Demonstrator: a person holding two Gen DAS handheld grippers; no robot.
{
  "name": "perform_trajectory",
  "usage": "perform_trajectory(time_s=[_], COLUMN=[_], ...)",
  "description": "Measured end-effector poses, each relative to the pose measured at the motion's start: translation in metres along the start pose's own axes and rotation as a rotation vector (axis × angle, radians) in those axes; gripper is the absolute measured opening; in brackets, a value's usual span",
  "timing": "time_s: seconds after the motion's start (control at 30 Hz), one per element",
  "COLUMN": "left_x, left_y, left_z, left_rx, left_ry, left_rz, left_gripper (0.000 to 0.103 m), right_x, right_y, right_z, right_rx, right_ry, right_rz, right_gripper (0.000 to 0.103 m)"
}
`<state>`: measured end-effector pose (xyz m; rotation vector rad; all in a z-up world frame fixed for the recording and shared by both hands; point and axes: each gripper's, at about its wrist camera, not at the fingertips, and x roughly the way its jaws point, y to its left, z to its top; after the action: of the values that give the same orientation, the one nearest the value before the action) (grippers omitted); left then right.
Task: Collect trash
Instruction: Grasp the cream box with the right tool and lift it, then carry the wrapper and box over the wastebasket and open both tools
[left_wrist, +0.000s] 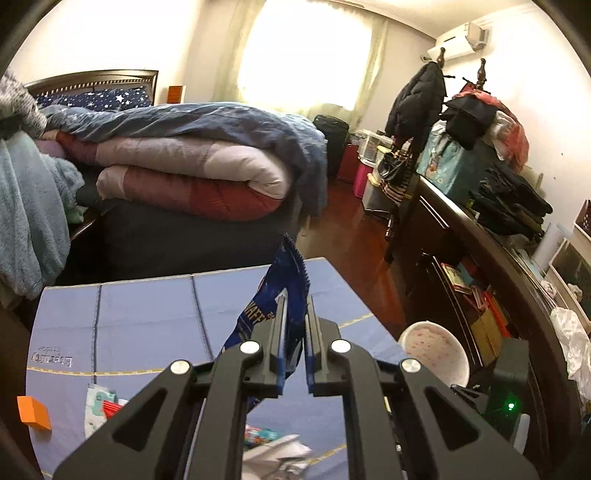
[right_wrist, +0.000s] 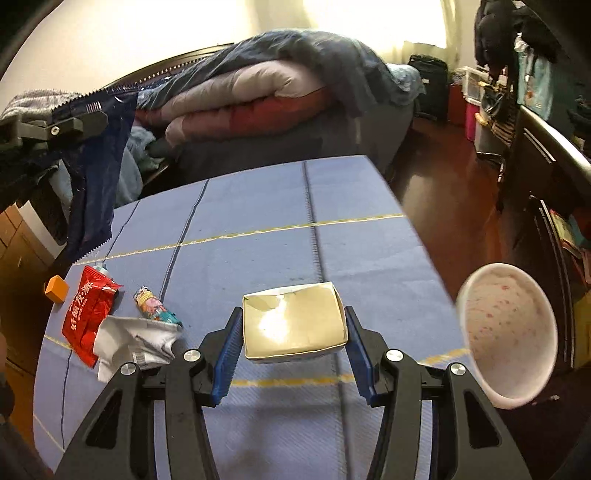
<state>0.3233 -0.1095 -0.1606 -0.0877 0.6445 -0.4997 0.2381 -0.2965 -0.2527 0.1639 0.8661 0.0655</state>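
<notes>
My left gripper (left_wrist: 295, 299) is shut on a dark blue snack wrapper (left_wrist: 269, 295) and holds it above the blue table (left_wrist: 147, 314). In the right wrist view the wrapper (right_wrist: 98, 177) hangs from the left gripper (right_wrist: 92, 120) at the upper left. My right gripper (right_wrist: 291, 314) is open, its jaws on either side of a cream paper box (right_wrist: 293, 326) on the table (right_wrist: 258, 206). A red snack packet (right_wrist: 86, 314), a small colourful wrapper (right_wrist: 157, 306) and a crumpled white paper (right_wrist: 135, 343) lie at the left.
A white speckled bin (right_wrist: 509, 332) stands off the table's right edge; it also shows in the left wrist view (left_wrist: 436, 350). An orange block (right_wrist: 56, 289) sits at the table's left edge. A bed with folded quilts (left_wrist: 192, 162) lies beyond; a cluttered dark dresser (left_wrist: 498, 236) stands at the right.
</notes>
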Motion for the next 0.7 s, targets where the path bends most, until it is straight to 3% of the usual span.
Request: perform_trajectory(time_s=[0.37,0.7], left_x=[-0.01,0.01], left_y=[-0.064,-0.136], left_z=[0.002,0.001], left_rx=[0.073,0.14], left_ry=[-0.014,0.006], left_rz=[-0.046,-0.158], left_gripper=[0.01,0.01], right_x=[-0.048,-0.078], right_y=[-0.036,-0.1], right_z=[-0.014,-0.025], right_rx=[0.038,0.141], right_ry=[-0.059,-0.103], right_rz=[-0.008,-0.085], right_gripper=[0.053,0.053])
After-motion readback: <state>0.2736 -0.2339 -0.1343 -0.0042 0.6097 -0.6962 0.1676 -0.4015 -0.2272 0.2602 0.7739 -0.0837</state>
